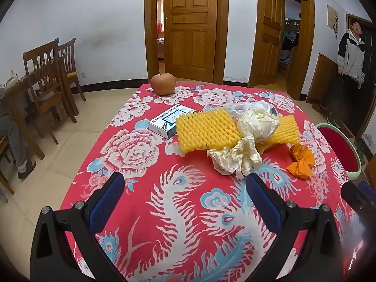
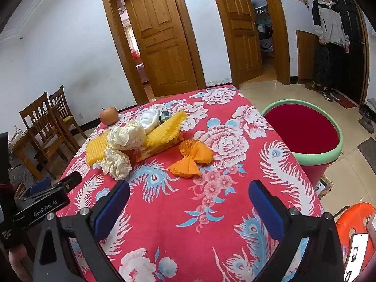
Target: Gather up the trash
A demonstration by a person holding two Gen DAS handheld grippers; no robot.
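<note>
Left gripper [image 1: 184, 189] and right gripper [image 2: 188, 196]: both spread wide, empty, low in frame. Trash — yellow foam netting [image 1: 206, 130], crumpled paper [image 1: 237, 158], orange wrapper [image 2: 193, 156] — lies mid-frame on the tablecloth [image 1: 188, 223]. Bin [image 2: 303, 132], right: nothing collected yet.

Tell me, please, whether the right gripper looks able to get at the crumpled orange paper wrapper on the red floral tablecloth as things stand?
Probably yes. The right gripper is open and empty, and the crumpled orange paper wrapper lies just ahead of it, apart from the yellow foam netting, with only bare red floral tablecloth between.
</note>
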